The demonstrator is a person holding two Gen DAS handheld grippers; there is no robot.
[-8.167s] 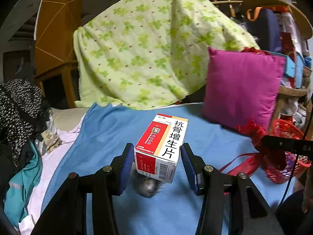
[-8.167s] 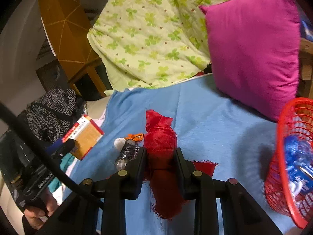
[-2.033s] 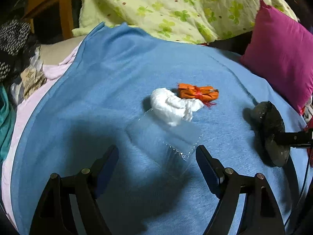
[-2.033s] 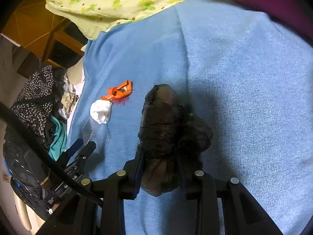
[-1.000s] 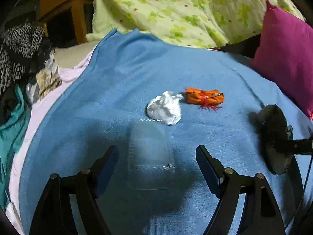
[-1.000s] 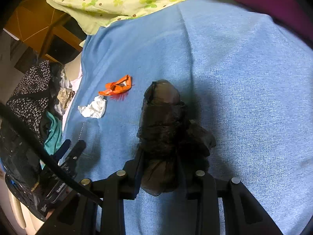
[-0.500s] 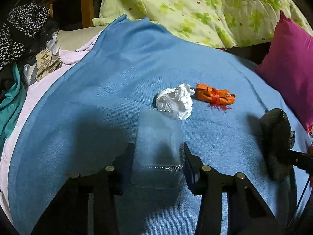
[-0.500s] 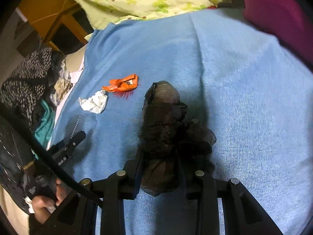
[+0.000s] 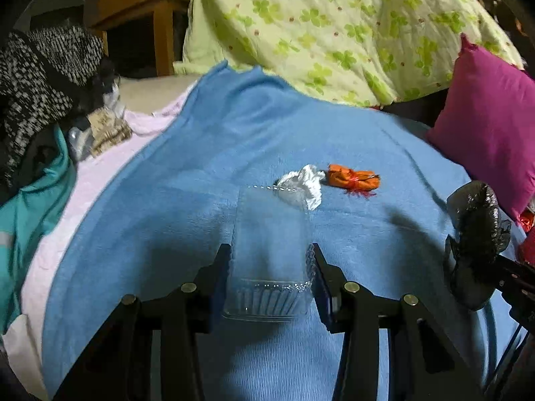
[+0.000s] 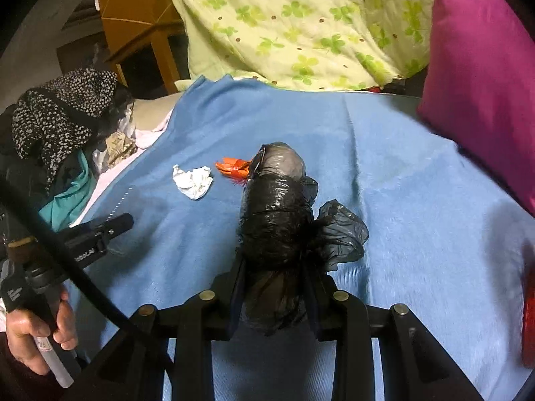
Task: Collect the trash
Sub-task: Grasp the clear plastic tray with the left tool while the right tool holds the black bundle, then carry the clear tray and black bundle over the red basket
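A clear ribbed plastic container (image 9: 269, 267), see-through enough for the blue blanket (image 9: 207, 153) to show behind it, sits clamped between the pads of my left gripper (image 9: 270, 264), whose jaws have just been closing on it, above the bed. My right gripper (image 10: 275, 287) is clenched on a crumpled black plastic bag (image 10: 277, 214) wrapped around a roll. Only the right view shows my hand (image 10: 31, 334) on the left handle; both show the white tissue wad (image 9: 302, 185) and orange wrapper (image 9: 352, 180) lying on the blanket.
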